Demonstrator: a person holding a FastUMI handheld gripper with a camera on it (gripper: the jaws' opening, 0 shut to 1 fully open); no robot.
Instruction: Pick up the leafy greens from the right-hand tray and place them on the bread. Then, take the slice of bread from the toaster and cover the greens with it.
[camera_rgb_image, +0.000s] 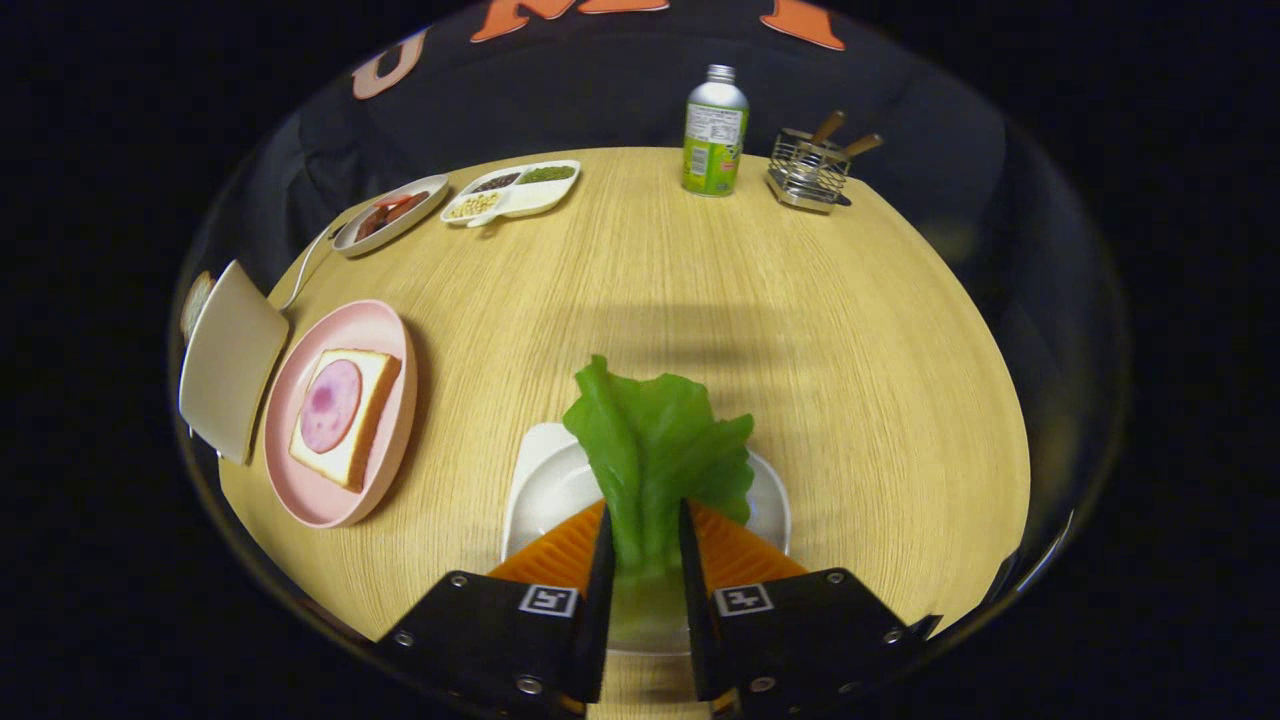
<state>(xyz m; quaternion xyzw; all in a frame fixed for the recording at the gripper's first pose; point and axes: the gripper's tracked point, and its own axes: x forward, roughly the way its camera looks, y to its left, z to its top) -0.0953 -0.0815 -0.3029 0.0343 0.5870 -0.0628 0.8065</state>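
- The gripper (645, 545) is clamped narrow on the stem end of one lettuce leaf (655, 450), both fingers (598, 560) pressing its sides.
- The leaf's long axis runs straight ahead along the fingers, its frilly tip pointing away toward the far side of the table.
- Under the leaf and fingers sits one white tray (545, 480); whether the leaf touches it cannot be told.
- Off to the left, one pink plate (300, 490) carries a single slice of bread (370, 420) topped with one round of ham (330, 405).
- Just beside that plate, at the table's left edge, stands one beige toaster (228, 360).
- Open bare wooden table (800, 330) lies ahead and to the right.
- Along the far edge: one oval dish (390, 215), one divided dish (515, 188), one bottle (715, 130), one wire holder (810, 170) with two wooden handles.
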